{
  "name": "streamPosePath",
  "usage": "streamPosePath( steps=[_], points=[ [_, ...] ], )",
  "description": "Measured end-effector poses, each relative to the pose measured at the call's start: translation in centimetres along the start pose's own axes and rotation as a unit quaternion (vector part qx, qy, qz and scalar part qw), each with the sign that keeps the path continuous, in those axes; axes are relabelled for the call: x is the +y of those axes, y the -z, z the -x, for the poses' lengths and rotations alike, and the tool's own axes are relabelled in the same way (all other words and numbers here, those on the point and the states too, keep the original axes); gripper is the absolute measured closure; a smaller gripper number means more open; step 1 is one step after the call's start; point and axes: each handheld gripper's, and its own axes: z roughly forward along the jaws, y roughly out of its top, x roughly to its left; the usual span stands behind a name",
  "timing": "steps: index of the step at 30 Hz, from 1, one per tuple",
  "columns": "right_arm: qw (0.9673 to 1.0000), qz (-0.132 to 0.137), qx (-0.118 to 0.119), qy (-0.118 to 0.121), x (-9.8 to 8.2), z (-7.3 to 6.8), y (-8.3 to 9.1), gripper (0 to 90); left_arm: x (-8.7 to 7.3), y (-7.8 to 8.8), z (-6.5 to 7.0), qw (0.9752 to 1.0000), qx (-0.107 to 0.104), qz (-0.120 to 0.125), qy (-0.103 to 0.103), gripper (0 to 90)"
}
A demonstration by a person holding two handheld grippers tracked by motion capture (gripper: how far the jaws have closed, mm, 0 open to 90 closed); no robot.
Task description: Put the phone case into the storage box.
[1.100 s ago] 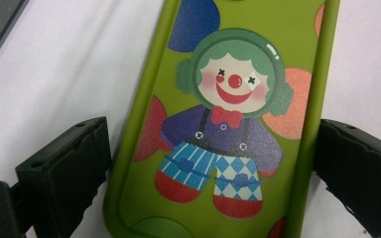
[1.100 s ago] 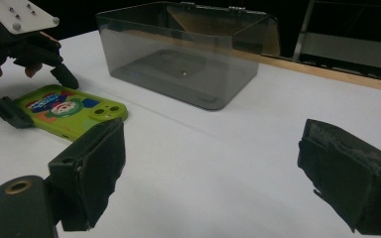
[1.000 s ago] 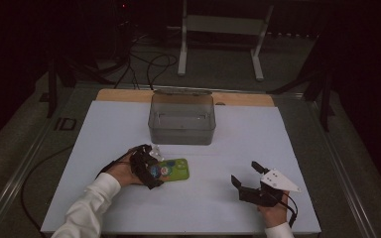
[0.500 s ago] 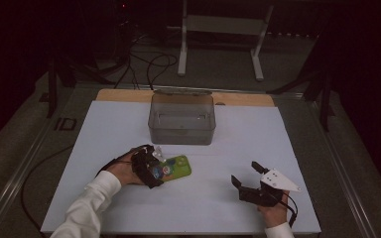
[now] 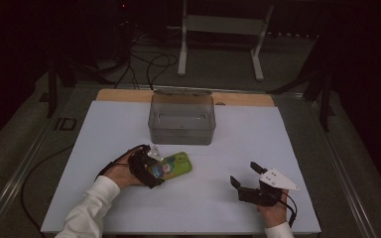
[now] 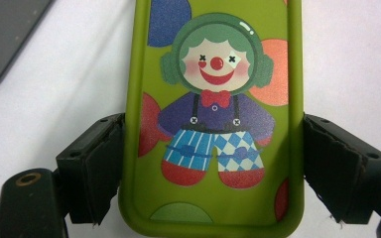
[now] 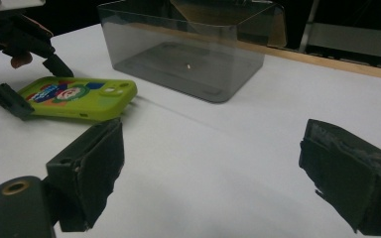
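The left hand-held gripper [image 6: 213, 168] is clamping the green phone case [image 6: 213, 114] by its long edges, flat on the white counter [image 5: 228, 148]; its jaws have just been closing. The right hand-held gripper [image 7: 218, 168] is standing wide open, gripping nothing.

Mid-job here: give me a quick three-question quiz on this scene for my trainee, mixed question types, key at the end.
1. True or false: the left hand-held gripper has its pads against both long sides of the green phone case.
2. Which describes the right hand-held gripper?
A. shut on the case
B. open above bare table
C. inside the bin
3. Short answer: what lies just beyond the green phone case, toward the table's far edge?

Key
1. True: the jaws sit on each side of the case, which lies flat on the white table.
2. B: its jaws stand wide apart with nothing between them.
3. The clear plastic bin, with nothing visible inside.
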Motion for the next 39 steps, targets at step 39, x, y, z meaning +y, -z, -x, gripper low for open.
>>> streamPosePath(
  steps=[39],
  points=[
    [0.9992, -0.013, 0.02, -0.031, -0.1, 0.1, -0.5, 10.2, -1.5, 3.4, 2.1, 0.9758, 0.138, 0.136, 0.101, 16.4]
  ],
)
